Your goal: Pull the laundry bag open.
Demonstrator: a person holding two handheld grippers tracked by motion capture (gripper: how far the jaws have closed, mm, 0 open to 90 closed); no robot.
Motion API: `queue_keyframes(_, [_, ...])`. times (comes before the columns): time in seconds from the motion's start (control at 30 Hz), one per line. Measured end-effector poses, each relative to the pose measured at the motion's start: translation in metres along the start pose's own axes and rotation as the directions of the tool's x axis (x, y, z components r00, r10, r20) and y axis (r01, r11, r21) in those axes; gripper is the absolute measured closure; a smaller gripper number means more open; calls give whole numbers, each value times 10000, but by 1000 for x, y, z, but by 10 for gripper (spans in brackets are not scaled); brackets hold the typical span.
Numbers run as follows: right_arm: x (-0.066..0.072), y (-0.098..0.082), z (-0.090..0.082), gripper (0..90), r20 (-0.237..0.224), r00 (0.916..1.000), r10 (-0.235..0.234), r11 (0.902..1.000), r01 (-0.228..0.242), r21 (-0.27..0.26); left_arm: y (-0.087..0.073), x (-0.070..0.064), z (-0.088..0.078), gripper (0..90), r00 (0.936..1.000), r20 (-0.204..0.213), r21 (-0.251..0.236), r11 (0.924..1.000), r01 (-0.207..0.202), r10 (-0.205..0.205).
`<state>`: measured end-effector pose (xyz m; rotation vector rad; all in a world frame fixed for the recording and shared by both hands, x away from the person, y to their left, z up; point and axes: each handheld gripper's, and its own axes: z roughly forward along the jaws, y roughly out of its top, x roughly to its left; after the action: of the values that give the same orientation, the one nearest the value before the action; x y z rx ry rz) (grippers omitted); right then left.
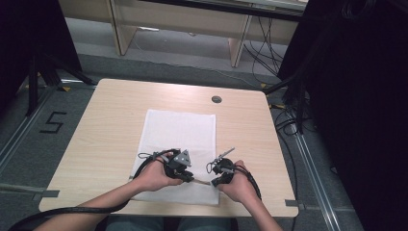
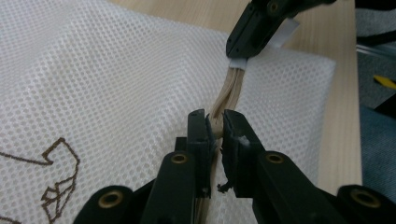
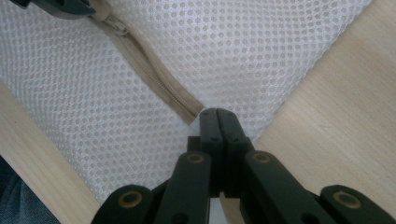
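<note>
**Two grippers working a mesh bag's zipper**

On the table (image 1: 106,120), the white mesh bag (image 1: 180,134) is lying flat. The left gripper (image 2: 215,123) is pinching its beige zipper (image 3: 154,74); the right gripper (image 3: 217,113) is clamping the bag's corner.

In the left gripper view the brown print (image 2: 51,186) on the mesh bag (image 2: 107,84) is cut off by the picture's bottom-left corner, so its shape cannot be told. In the right gripper view the zipper (image 3: 154,74) runs out of sight under the left gripper (image 3: 60,7) at the top edge.
</note>
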<state>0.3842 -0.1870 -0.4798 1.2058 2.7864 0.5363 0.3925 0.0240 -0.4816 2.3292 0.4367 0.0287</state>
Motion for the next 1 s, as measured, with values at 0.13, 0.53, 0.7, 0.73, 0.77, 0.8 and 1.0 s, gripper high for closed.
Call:
queue_keyframes(0.13, [1,0,0,900,21,9999,124,9999,-124,11,1,-1,3,813,9997,27,40,9997,-259,259])
queue_keyframes(0.53, [1,-1,0,900,3,9998,178,9998,-178,-34,1,-3,13,815,9999,-163,-26,10000,-18,18])
queue_keyframes(0.7, [0,-1,0,900,-61,9999,138,9999,-139,-43,0,-2,5,819,9997,-119,70,9998,-197,198])
queue_keyframes(0.73, [0,-1,0,900,-45,9999,161,9999,-161,-44,-1,-1,1,819,9998,-100,27,9999,-160,161])
queue_keyframes(0.77, [2,-1,0,900,70,9998,211,9998,-211,-14,-1,-1,-1,820,10000,-22,-41,10000,0,0])
queue_keyframes(0.8, [3,0,0,900,121,9999,96,9999,-97,102,-2,-1,-2,820,10000,-6,-66,10000,-24,24])
queue_keyframes(1.0, [4,2,0,900,159,9999,66,9999,-68,142,-10,-1,-5,820,9999,154,-133,9999,9,-7])
